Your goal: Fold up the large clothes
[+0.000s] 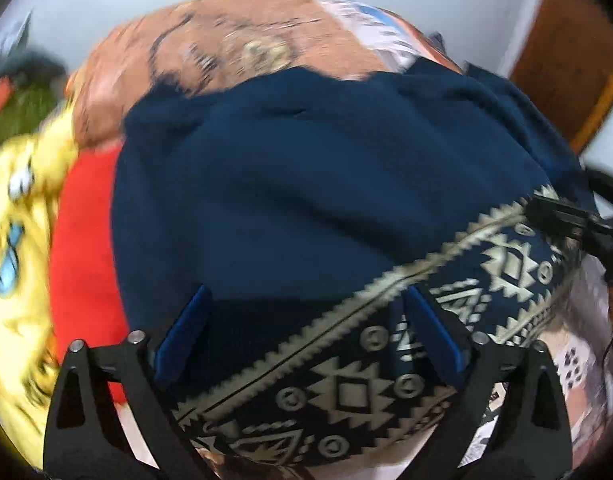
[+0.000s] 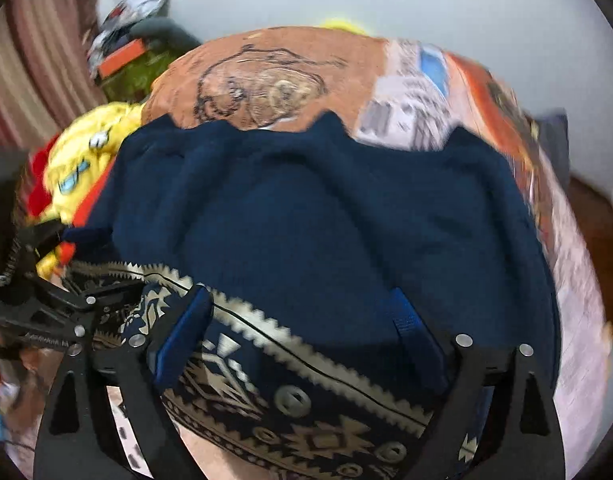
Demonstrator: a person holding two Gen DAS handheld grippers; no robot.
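We see a big dark blue garment (image 1: 306, 184) lying spread on a bed cover (image 1: 234, 48) that is orange-brown with a drawn animal on it. The blue cloth is plain and soft at the top. A strip of tan zigzags, circles and diamonds runs along its near edge, from about 7 o'clock up to 3 o'clock in the left view.

At 9 o'clock lie a yellow toy (image 1: 22, 216) and a red cloth (image 1: 82, 240), touching the garment's left side.

Our left gripper (image 1: 306, 316) has its jaws released and wide apart. The patterned edge lies between the blue pads, but the pads do not press on it.

In the right view the garment (image 2: 326, 216) fills the middle. Our right gripper (image 2: 302, 320) also has its jaws spread wide, gripping nothing. The zigzag strip runs between them from 9 o'clock down to 5 o'clock.
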